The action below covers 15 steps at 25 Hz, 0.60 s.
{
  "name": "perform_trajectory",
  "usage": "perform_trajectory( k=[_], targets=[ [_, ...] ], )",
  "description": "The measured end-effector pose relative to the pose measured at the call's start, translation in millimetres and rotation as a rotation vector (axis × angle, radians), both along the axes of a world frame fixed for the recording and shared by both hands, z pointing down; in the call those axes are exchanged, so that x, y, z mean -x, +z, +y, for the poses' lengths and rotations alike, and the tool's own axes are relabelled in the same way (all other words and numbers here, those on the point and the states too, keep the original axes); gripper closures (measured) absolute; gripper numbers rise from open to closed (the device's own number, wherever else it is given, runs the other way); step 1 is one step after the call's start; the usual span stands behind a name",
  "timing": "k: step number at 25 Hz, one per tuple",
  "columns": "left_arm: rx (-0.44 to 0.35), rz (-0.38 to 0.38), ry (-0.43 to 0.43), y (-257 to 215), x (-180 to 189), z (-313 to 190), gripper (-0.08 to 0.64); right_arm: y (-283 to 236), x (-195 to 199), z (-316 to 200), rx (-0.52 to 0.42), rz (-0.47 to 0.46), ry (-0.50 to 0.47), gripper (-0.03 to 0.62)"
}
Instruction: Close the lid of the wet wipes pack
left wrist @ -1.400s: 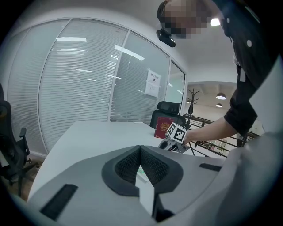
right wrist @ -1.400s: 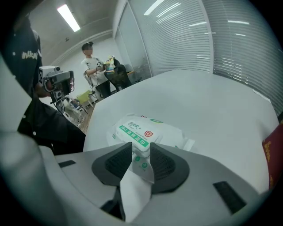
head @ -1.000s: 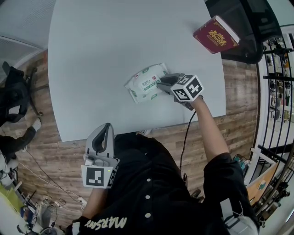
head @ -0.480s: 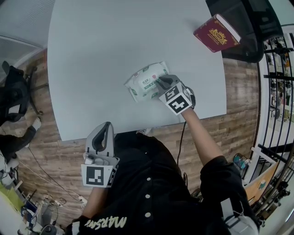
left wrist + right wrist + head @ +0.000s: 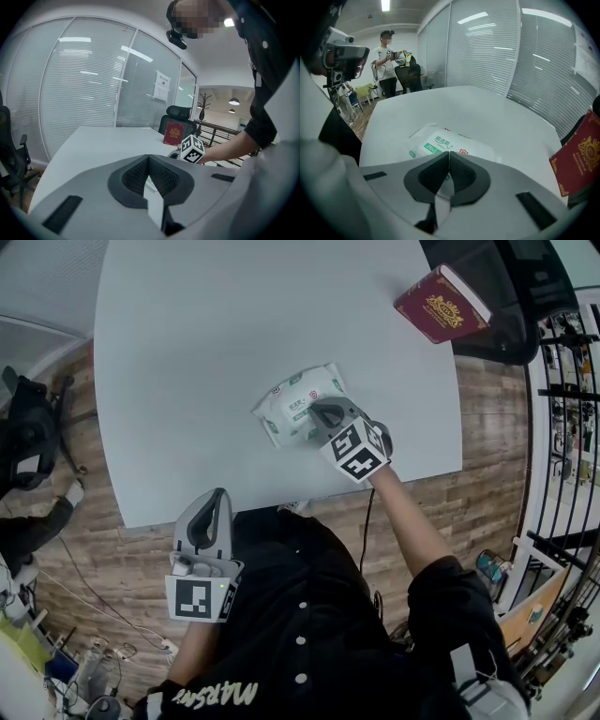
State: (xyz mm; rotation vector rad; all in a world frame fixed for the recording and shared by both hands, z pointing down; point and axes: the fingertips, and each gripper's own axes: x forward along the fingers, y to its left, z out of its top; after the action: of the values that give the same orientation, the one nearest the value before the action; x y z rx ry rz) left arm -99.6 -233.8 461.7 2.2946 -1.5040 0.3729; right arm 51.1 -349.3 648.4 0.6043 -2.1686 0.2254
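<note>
The white and green wet wipes pack [image 5: 298,404] lies flat on the pale grey table [image 5: 234,324], near its front edge. My right gripper [image 5: 319,412] points steeply down with its shut tips on the pack's right half and nothing between the jaws. In the right gripper view the pack [image 5: 440,140] lies just beyond the shut right gripper [image 5: 448,157], its printed top flat where it shows; the jaws hide the lid area. My left gripper [image 5: 217,507] hangs shut and empty off the table by my body, and the left gripper [image 5: 148,159] faces the table.
A dark red booklet [image 5: 441,307] leans at the table's far right corner against a black chair [image 5: 502,306]. Another black office chair [image 5: 28,437] stands on the wooden floor to the left. A person [image 5: 386,56] stands far beyond the table.
My right gripper rolled its marker cube over, shifted left onto the pack, and its jaws went from open to shut. The left gripper stayed where it was.
</note>
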Motion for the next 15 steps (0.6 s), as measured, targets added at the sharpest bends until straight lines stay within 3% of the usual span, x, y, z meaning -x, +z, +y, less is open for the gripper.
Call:
perform_trajectory(
  k=[15],
  targets=[
    [-0.002, 0.0, 0.004, 0.5, 0.7, -2.4, 0.554, 7.0, 1.2, 0.3, 0.007, 0.029, 0.014, 0.563]
  ],
)
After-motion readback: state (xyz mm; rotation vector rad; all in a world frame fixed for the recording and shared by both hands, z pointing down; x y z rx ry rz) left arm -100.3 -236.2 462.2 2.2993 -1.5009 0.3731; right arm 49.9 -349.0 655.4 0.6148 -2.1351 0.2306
